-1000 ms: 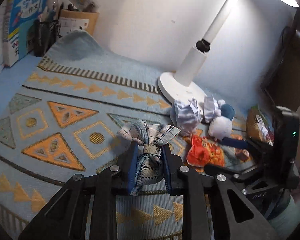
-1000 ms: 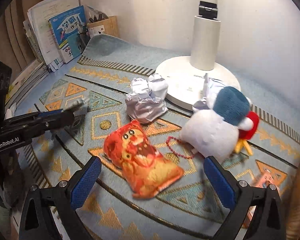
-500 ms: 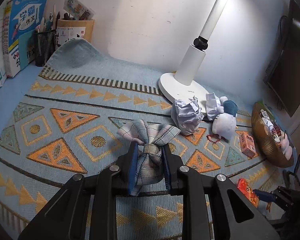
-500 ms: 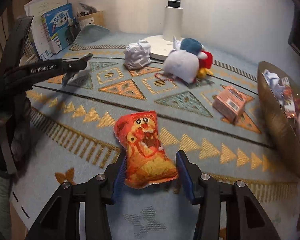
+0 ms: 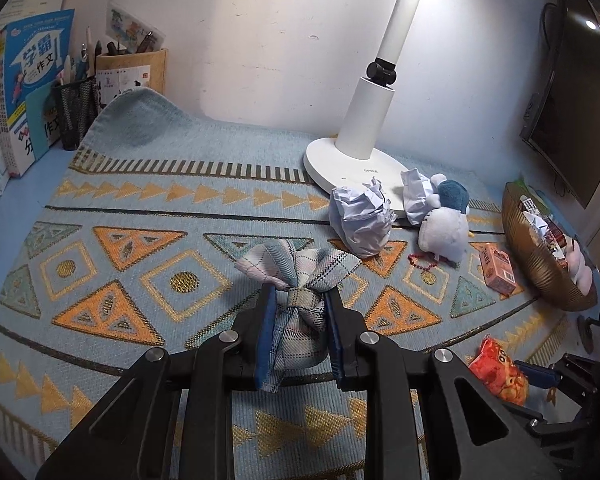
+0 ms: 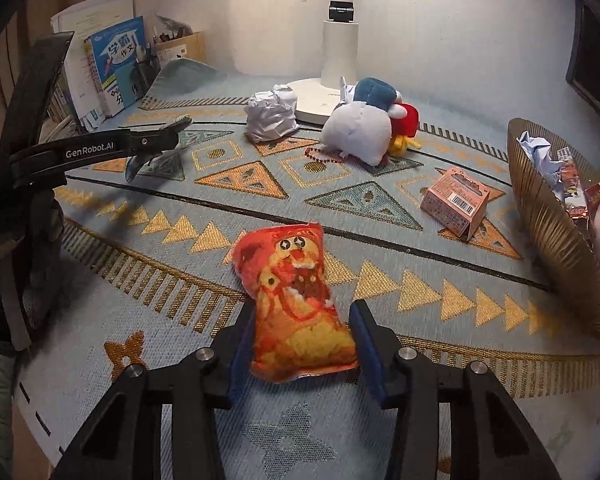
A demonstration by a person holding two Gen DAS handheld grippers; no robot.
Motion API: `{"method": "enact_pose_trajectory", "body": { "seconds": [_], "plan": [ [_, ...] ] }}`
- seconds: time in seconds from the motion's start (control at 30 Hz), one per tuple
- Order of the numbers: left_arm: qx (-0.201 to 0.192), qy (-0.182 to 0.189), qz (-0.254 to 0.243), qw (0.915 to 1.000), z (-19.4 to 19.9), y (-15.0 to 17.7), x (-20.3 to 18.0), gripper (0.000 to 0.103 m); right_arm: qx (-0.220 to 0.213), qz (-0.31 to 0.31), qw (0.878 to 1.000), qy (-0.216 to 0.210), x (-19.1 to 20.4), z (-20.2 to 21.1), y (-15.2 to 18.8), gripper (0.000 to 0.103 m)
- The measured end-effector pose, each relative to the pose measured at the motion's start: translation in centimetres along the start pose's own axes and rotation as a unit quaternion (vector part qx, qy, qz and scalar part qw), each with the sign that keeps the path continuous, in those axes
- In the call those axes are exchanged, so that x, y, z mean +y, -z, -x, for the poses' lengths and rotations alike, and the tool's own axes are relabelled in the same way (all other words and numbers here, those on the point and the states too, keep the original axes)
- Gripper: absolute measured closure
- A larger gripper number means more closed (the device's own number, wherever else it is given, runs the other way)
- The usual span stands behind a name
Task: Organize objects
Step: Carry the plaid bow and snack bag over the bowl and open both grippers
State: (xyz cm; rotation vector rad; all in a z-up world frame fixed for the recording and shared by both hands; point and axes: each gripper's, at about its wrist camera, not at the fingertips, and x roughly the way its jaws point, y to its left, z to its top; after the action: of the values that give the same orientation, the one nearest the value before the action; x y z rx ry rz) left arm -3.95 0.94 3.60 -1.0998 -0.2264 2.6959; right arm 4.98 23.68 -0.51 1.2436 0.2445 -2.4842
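Observation:
My left gripper (image 5: 299, 312) is shut on a plaid cloth pouch (image 5: 298, 300) and holds it over the patterned mat (image 5: 140, 208). My right gripper (image 6: 302, 328) is shut on an orange snack bag (image 6: 296, 300) near the mat's front edge; the bag also shows in the left wrist view (image 5: 500, 368). A gold ribbed bowl (image 6: 552, 232) with wrappers and paper stands at the right. A pink carton (image 6: 456, 202), a white plush toy (image 6: 364, 128) and a crumpled paper ball (image 6: 270, 118) lie on the mat.
A white lamp base (image 5: 352, 164) stands at the back. Books (image 5: 28, 92) and pen holders (image 5: 80, 108) stand at the back left. A dark monitor (image 5: 572, 92) is at the right. A second paper ball (image 5: 416, 196) and a red bead chain (image 6: 324, 156) lie by the plush.
My right gripper closed on the orange snack bag and pulled it back toward the front of the mat. My left gripper has kept hold of the plaid pouch and drawn back a little.

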Motion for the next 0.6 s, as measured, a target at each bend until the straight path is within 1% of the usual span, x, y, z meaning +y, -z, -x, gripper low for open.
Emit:
{"method": "enact_pose_trajectory", "body": {
  "seconds": [0.1,0.17,0.3,0.4,0.47,0.53,0.6],
  "plan": [
    [0.01,-0.012,-0.004,0.9999,-0.5,0.0,-0.2,0.082,-0.002,-0.005,1.0,-0.009,-0.3,0.1,0.0,0.058],
    [0.024,-0.022,-0.005,0.9995,-1.0,0.0,-0.3,0.082,-0.007,-0.011,1.0,-0.025,-0.6,0.4,0.0,0.059],
    [0.03,-0.051,-0.018,0.9981,-0.6,0.3,-1.1,0.083,-0.037,-0.017,0.998,-0.048,-0.9,2.0,0.4,0.059],
    [0.03,-0.051,-0.026,0.9979,1.2,0.9,-2.3,0.083,-0.058,-0.039,0.995,-0.064,-1.8,3.4,0.6,0.06],
    [0.022,-0.051,-0.043,0.9976,2.9,0.9,-3.6,0.083,-0.069,-0.065,0.991,-0.094,-3.0,4.4,1.0,0.06],
    [0.009,-0.042,-0.055,0.9976,4.7,0.4,-5.2,0.083,-0.076,-0.09,0.987,-0.114,-4.2,5.5,1.6,0.06],
    [-0.004,-0.029,-0.064,0.9975,6.3,-0.6,-7.0,0.083,-0.088,-0.104,0.984,-0.117,-5.3,6.9,2.1,0.06]
  ]
}}
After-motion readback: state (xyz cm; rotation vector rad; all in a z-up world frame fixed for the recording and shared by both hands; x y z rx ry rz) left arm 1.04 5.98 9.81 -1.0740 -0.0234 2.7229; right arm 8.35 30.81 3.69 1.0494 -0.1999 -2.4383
